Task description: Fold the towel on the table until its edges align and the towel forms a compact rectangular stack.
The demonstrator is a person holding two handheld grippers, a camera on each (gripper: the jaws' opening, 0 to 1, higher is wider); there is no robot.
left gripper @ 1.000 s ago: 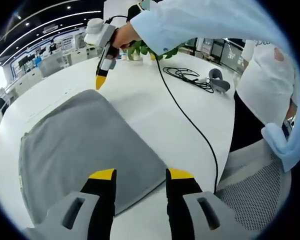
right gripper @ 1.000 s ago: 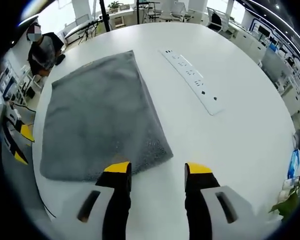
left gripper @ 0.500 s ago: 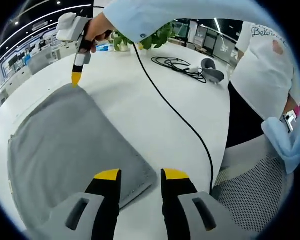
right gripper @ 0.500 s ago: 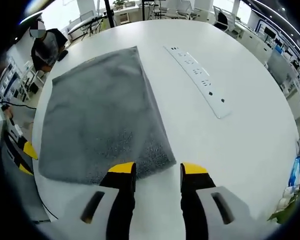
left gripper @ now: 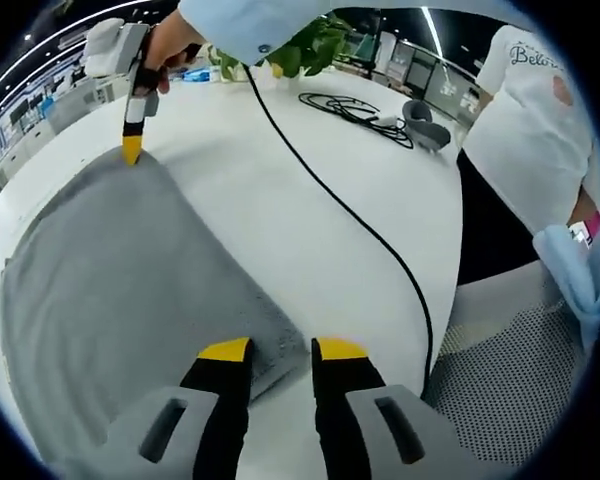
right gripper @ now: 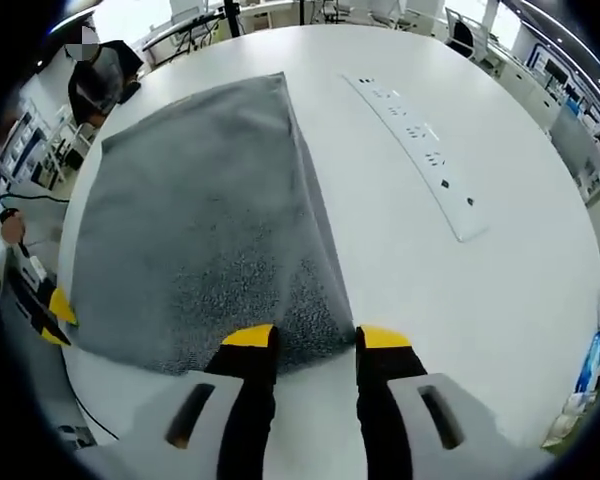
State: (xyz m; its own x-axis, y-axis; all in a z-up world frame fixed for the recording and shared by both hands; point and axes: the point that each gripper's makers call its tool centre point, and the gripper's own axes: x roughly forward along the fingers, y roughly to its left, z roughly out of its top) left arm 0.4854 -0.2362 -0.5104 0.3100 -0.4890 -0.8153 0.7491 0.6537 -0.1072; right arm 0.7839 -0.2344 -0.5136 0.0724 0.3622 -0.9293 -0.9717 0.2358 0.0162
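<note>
A grey towel point(left gripper: 120, 270) lies flat on the round white table point(left gripper: 310, 190), folded thick along its edges. My left gripper point(left gripper: 283, 350) is low over the towel's near corner, which lies between the yellow fingertips point(left gripper: 225, 350); the jaws stand narrowed with a gap. In the left gripper view, the right gripper point(left gripper: 130, 150) touches the towel's far corner, held by a hand in a light blue sleeve. In the right gripper view, the towel point(right gripper: 200, 210) spreads ahead and its corner sits between the right gripper's point(right gripper: 316, 338) narrowed jaws. The left gripper point(right gripper: 58, 312) shows at the towel's left corner.
A black cable point(left gripper: 380, 240) crosses the table toward its edge, with a coil point(left gripper: 360, 105), a grey device point(left gripper: 427, 108) and a plant point(left gripper: 310, 50) beyond. A person in a white shirt point(left gripper: 540, 120) stands by a mesh chair point(left gripper: 510, 390). A white power strip point(right gripper: 420, 150) lies right of the towel.
Both grippers have come down onto opposite towel corners, and both pairs of jaws have narrowed around them. The towel itself has not moved.
</note>
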